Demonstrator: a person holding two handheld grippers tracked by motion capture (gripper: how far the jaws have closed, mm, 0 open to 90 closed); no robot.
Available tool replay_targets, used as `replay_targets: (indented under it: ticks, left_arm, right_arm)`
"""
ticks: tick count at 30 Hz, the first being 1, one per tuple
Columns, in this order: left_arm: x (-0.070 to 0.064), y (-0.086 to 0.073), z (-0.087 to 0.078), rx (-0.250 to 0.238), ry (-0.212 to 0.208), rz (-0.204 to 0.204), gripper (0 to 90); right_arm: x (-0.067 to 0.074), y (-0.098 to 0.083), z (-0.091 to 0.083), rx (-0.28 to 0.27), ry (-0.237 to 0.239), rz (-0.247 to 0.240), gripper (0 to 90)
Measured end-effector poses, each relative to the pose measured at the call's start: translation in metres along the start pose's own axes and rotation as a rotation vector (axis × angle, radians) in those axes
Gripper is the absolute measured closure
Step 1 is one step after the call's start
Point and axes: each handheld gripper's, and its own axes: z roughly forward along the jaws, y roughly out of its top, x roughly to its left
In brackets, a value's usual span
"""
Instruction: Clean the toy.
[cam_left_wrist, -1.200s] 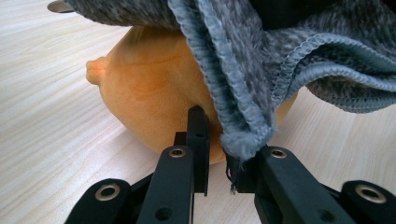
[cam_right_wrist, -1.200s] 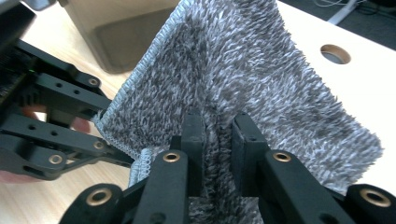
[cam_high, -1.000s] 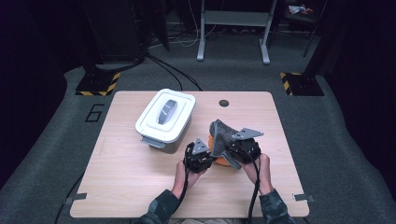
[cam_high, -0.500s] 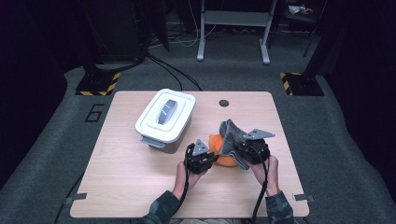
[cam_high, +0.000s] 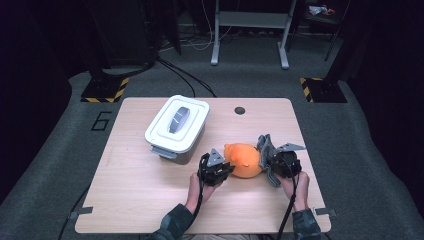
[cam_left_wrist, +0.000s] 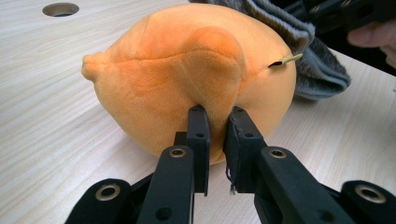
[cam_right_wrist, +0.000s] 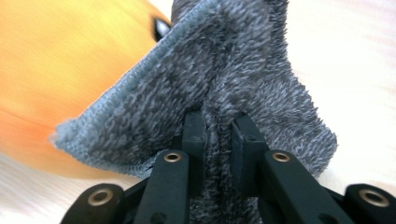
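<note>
Pinching the orange plush (cam_left_wrist: 187, 79), the left tool (cam_left_wrist: 217, 116) is clamped; the right tool (cam_right_wrist: 218, 123) grips grey cloth (cam_right_wrist: 243, 70).

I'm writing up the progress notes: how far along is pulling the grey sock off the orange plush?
Done: most of the orange plush is bare, the grey sock bunched at its right end. In hand: the left gripper pinches a fold of the plush, the right gripper clamps the sock's fabric. Left: drawing the sock fully clear; its edge appears to overlap the plush.
</note>
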Motion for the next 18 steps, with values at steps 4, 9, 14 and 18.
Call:
replay_targets:
  ticks: [4,9,14,18]
  left_arm:
    - [0.002,0.0,0.001,-0.01,-0.007,-0.015,80.6]
    - [0.003,0.0,0.0,-0.012,0.0,-0.02,80.5]
    - [0.004,-0.001,0.0,-0.014,-0.001,-0.02,80.5]
    - [0.005,-0.001,0.0,-0.015,-0.001,-0.023,80.5]
  right_arm:
    - [-0.007,-0.01,0.011,0.047,0.003,0.011,77.8]
    - [-0.011,-0.01,0.008,0.033,-0.006,0.018,77.8]
    - [-0.008,0.0,-0.014,-0.034,-0.022,-0.006,77.8]
    - [0.003,0.012,-0.037,-0.1,-0.021,-0.051,77.8]
